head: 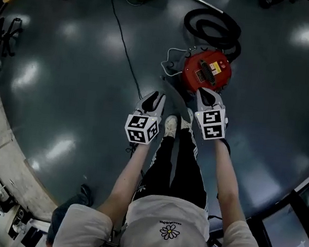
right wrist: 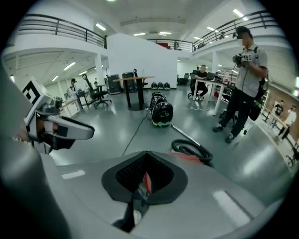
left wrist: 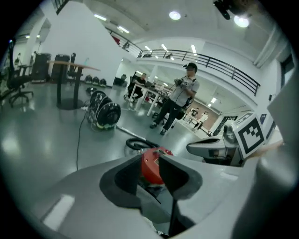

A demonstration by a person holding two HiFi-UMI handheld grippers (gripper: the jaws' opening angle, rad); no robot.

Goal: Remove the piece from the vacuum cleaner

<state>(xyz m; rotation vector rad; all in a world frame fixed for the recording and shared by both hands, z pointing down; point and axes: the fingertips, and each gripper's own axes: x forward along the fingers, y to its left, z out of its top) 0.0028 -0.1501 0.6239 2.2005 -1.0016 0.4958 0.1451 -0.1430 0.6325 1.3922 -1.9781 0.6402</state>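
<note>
The red round vacuum cleaner (head: 206,71) stands on the dark floor just ahead of my feet, with its black hose (head: 214,29) coiled behind it. My right gripper (head: 205,92) hovers at its near edge; only a thin slit shows between the jaws and nothing is held. My left gripper (head: 155,97) hangs to the left of the vacuum, apart from it, jaws a little open and empty. The left gripper view shows the vacuum (left wrist: 152,165) through the gap of the left gripper (left wrist: 150,175). In the right gripper view, a red sliver shows at the right gripper (right wrist: 145,179).
A grey flat piece (head: 175,97) lies on the floor between the grippers. A black cable (head: 122,40) runs across the floor to a cable reel (right wrist: 161,112). A person (right wrist: 243,79) stands beyond the hose. Tables and chairs stand farther back.
</note>
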